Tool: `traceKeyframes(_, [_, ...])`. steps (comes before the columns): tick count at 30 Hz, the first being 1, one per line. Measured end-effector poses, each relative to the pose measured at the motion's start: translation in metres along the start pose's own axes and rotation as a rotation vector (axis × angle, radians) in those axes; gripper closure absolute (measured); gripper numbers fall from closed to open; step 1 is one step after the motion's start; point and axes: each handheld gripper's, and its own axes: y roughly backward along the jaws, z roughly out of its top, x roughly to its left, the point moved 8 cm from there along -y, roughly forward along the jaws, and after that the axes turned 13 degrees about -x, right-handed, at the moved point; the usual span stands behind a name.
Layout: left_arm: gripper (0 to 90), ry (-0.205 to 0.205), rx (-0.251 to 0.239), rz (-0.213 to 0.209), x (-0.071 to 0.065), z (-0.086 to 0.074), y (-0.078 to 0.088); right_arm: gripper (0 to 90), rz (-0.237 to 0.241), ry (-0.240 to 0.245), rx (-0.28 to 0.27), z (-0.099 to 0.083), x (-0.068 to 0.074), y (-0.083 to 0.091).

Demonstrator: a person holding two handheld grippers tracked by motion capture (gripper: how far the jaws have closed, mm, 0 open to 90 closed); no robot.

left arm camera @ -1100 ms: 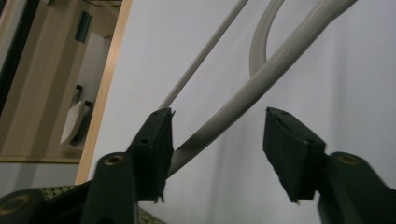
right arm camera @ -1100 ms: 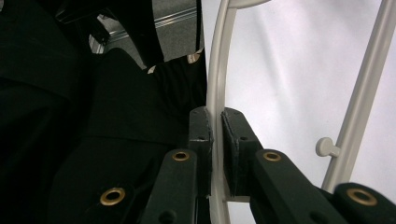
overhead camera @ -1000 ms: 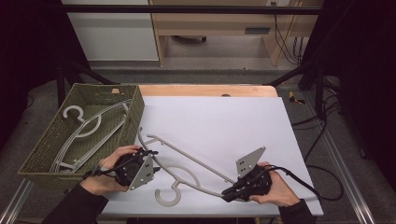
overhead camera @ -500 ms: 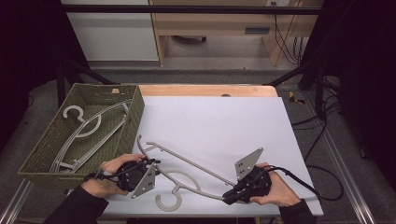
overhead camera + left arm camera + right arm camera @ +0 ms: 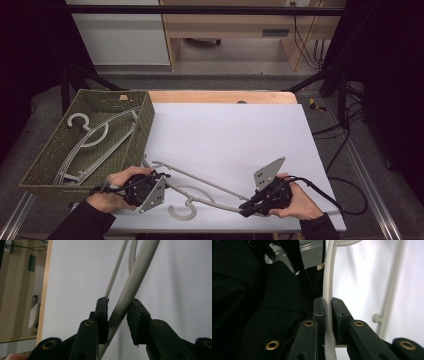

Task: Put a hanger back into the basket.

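right gripper (image 5: 246, 206) sits clamped on one end of the grey hanger (image 5: 200, 185), pads pressed to both sides of its arm in the right gripper view (image 5: 328, 312). left gripper (image 5: 159, 179) has just been closing: the hanger's other arm (image 5: 125, 302) lies between the jaws, one pad against it, a sliver of gap at the other, so i judge the grip not quite made.

places, taken from the woven basket (image 5: 47, 162): the hanger lies on the white table top (image 5: 235, 130) just beside the basket's near right corner, its far arm end close to the basket wall, its hook (image 5: 181, 210) pointing toward the table's near edge. the left gripper stands just right of that corner; the right gripper is well apart, further right along the near edge. inside the basket lie more hangers (image 5: 92, 140) of the same sort.

progress, as a judgement: the work looks like moving hangers into the basket. some are in; this one is out, flat on the table, held at one end and nearly taken at the other. lifting and placing remain.

hard to make out: the count of hangers in the basket, as they overlap; whether the arm end touches the basket wall; the left jaw tips from above, covered by the grey plate.
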Motion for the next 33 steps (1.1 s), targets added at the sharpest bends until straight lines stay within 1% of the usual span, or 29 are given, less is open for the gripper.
traceKeyframes(4, [73.2, -0.001, -0.001, 0.010, 0.002, 0.002, 0.002, 81.8, -0.005, 0.001, -0.011, 0.000, 0.000, 0.002])
traceKeyframes(5, [73.9, 0.019, -0.018, 0.020, 0.001, 0.003, 0.000, 81.4, -0.010, 0.002, -0.018, 0.000, -0.001, 0.003])
traceKeyframes(7, [74.5, 0.022, -0.019, 0.030, 0.002, 0.003, 0.001, 81.0, -0.008, 0.001, -0.027, 0.001, -0.001, 0.004])
traceKeyframes(10, [78.0, 0.033, -0.022, 0.047, 0.004, 0.005, 0.003, 78.7, -0.020, -0.001, -0.055, 0.003, -0.003, 0.007])
traceKeyframes(11, [79.8, 0.039, -0.027, 0.057, 0.005, 0.006, 0.004, 77.6, -0.037, -0.004, -0.057, 0.004, -0.005, 0.008])
traceKeyframes(12, [81.7, 0.054, -0.027, 0.048, 0.006, 0.007, 0.006, 76.4, -0.061, -0.011, -0.048, 0.003, -0.008, 0.009])
traceKeyframes(13, [82.2, 0.051, -0.023, 0.053, 0.006, 0.008, 0.007, 76.1, -0.075, -0.016, -0.036, 0.001, -0.010, 0.008])
traceKeyframes(14, [82.1, 0.053, -0.013, 0.059, 0.006, 0.008, 0.007, 76.8, -0.088, -0.022, -0.049, -0.001, -0.014, 0.008])
traceKeyframes(16, [82.4, 0.060, -0.010, 0.063, 0.006, 0.008, 0.006, 76.7, -0.092, -0.025, -0.055, -0.001, -0.015, 0.008])
traceKeyframes(17, [82.5, 0.078, -0.008, 0.060, 0.005, 0.008, 0.006, 76.7, -0.100, -0.026, -0.060, 0.000, -0.016, 0.009])
traceKeyframes(18, [82.8, 0.088, -0.006, 0.060, 0.005, 0.008, 0.007, 76.7, -0.111, -0.025, -0.071, 0.001, -0.017, 0.011])
traceKeyframes(19, [82.9, 0.118, -0.010, 0.058, 0.004, 0.007, 0.008, 76.5, -0.134, -0.025, -0.099, 0.004, -0.019, 0.014])
traceKeyframes(20, [83.1, 0.118, -0.010, 0.058, 0.004, 0.007, 0.008, 76.5, -0.134, -0.025, -0.099, 0.004, -0.019, 0.014])
traceKeyframes(21, [83.1, 0.143, -0.010, 0.062, 0.004, 0.007, 0.009, 76.2, -0.152, -0.023, -0.118, 0.005, -0.021, 0.016])
traceKeyframes(22, [83.1, 0.174, -0.007, 0.056, 0.004, 0.007, 0.009, 75.1, -0.174, -0.025, -0.137, 0.006, -0.023, 0.018])
traceKeyframes(23, [83.1, 0.204, -0.015, 0.064, 0.004, 0.007, 0.009, 69.8, -0.226, -0.021, -0.173, 0.009, -0.028, 0.022])
traceKeyframes(24, [83.2, 0.258, -0.023, 0.070, 0.005, 0.007, 0.008, 66.7, -0.250, -0.017, -0.185, 0.010, -0.030, 0.024])
traceKeyframes(25, [83.3, 0.283, -0.019, 0.069, 0.005, 0.007, 0.007, 63.7, -0.302, -0.018, -0.203, 0.012, -0.035, 0.027])
traceKeyframes(26, [83.3, 0.299, -0.023, 0.075, 0.006, 0.008, 0.007, 62.9, -0.337, -0.010, -0.212, 0.013, -0.038, 0.030])
traceKeyframes(27, [83.3, 0.320, -0.034, 0.080, 0.006, 0.008, 0.006, 60.2, -0.364, -0.011, -0.223, 0.014, -0.039, 0.033])
traceKeyframes(28, [83.4, 0.343, -0.033, 0.084, 0.007, 0.009, 0.006, 57.7, -0.385, -0.010, -0.240, 0.016, -0.041, 0.035])
traceKeyframes(29, [83.4, 0.362, -0.035, 0.090, 0.007, 0.010, 0.006, 55.4, -0.415, -0.009, -0.266, 0.018, -0.042, 0.039])
traceKeyframes(30, [83.4, 0.382, -0.035, 0.104, 0.008, 0.011, 0.005, 49.3, -0.447, -0.014, -0.281, 0.019, -0.044, 0.043])
traceKeyframes(31, [83.4, 0.392, -0.026, 0.116, 0.009, 0.011, 0.005, 42.6, -0.493, -0.016, -0.303, 0.021, -0.047, 0.047])
traceKeyframes(32, [83.4, 0.411, -0.021, 0.127, 0.010, 0.011, 0.004, 39.9, -0.533, -0.021, -0.323, 0.021, -0.051, 0.051])
traceKeyframes(33, [83.4, 0.423, -0.019, 0.134, 0.011, 0.011, 0.004, 38.5, -0.565, -0.030, -0.340, 0.021, -0.053, 0.055])
